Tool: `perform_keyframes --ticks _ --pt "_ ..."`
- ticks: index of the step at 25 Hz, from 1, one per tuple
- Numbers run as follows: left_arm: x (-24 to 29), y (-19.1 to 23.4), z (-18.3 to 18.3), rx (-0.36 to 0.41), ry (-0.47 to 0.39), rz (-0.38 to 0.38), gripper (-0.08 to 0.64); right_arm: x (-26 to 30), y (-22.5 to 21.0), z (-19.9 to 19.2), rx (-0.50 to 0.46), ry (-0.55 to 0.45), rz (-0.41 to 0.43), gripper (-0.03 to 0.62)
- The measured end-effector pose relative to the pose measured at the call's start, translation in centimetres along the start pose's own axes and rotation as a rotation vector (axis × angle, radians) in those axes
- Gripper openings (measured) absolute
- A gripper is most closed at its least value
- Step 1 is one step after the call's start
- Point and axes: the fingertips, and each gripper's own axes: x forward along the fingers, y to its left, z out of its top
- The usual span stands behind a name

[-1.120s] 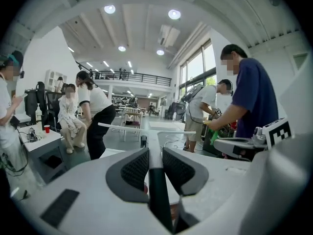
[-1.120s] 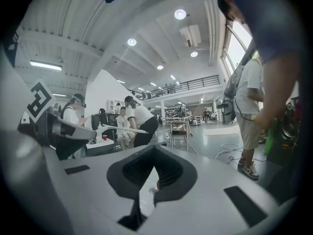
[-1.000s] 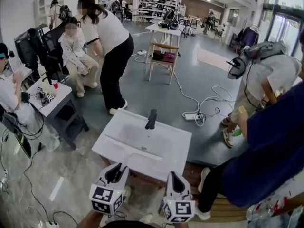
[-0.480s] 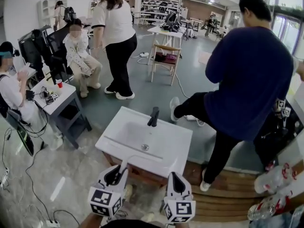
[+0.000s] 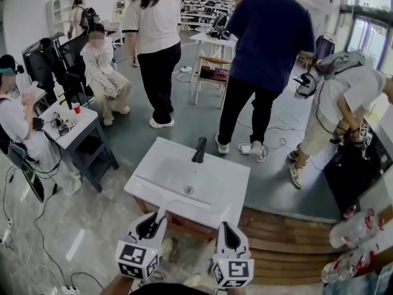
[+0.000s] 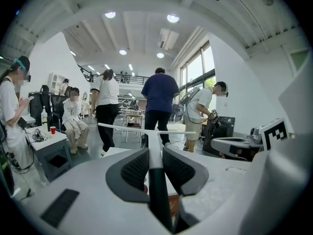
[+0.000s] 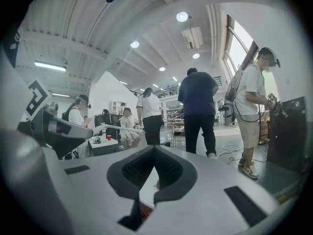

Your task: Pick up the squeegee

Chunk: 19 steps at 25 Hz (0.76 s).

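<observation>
Left claw [image 6: 149, 153] clamped on squeegee [image 6: 149, 131] handle, blade crosswise ahead; right claw [image 7: 154, 150] closed, empty; white sink [image 5: 228, 196] nearby.

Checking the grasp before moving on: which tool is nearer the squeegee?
Left. The left tool is clamped on the squeegee by its handle. The right tool is shut and empty, alongside to its right, not touching it.

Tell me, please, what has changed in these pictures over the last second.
The person in the navy top walked from the right foreground past the sink to stand beyond it, back turned. The person in the white top straightened up beside the seated person. Unchanged: the left gripper stays shut on the squeegee, the right gripper shut and empty, the sink in place.
</observation>
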Motion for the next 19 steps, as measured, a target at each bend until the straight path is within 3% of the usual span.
perform_keyframes --ticks 19 --pt "0.9 -0.1 -0.4 -0.001 0.016 -0.012 0.091 0.5 -0.2 -0.4 -0.001 0.012 -0.003 -0.003"
